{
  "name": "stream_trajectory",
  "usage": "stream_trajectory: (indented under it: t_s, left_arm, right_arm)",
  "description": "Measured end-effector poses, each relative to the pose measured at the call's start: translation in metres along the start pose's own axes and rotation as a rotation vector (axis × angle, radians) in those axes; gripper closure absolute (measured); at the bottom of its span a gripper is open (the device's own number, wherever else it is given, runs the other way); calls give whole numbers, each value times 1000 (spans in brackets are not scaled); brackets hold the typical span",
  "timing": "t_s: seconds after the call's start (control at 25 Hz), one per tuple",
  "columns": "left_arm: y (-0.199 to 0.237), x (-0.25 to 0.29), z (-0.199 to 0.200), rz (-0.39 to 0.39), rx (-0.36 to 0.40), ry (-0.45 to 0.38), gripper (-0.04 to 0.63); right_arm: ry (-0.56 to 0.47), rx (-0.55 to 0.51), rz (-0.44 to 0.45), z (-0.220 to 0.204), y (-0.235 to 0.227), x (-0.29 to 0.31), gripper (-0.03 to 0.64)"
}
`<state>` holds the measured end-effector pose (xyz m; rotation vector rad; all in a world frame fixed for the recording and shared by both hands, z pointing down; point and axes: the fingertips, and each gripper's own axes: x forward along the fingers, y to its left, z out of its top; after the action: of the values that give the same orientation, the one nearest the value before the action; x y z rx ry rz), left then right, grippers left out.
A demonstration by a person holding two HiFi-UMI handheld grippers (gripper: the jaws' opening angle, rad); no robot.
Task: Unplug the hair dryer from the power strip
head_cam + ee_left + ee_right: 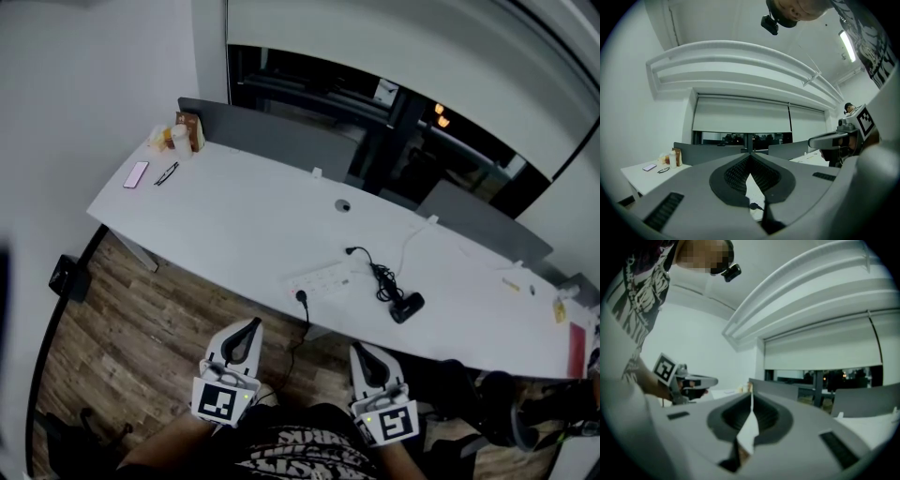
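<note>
the left tongs [249, 325] and the right tongs [360, 350] are held side by side before the near edge of the white counter [234, 220]; both are fully closed and nothing is gripped. the black hair dryer [407, 307] is laid on the counter, just beside the white power strip [322, 279], with its cord bunched between them.

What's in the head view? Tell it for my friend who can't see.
Two pale grippers, the left gripper and the right gripper, both shut and empty, point toward a long white table above a wooden floor. Near its front edge lie a flat white power strip and a black hair dryer with a curled black cord.
</note>
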<state>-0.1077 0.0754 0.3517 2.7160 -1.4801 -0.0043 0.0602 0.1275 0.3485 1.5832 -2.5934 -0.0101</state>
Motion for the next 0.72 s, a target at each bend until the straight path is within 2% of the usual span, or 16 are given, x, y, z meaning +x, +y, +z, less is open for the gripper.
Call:
stream_trajectory:
  t_s: [0.12,0.28,0.4,0.72]
  left_arm:
    - [0,2,-6,-6,-14,10,568]
    - [-3,8,-14,-13,-38,31,568]
    - [-3,15,-26,-11,-54,57,568]
    - [5,36,-45,59,-55,112,568]
  right_arm:
    - [-5,-21,20,1,1,2,581]
    - [23,15,7,0,-7,4,581]
    - [47,27,31,-12,-10,9,581]
    - [95,113,83,-38,-31,35,581]
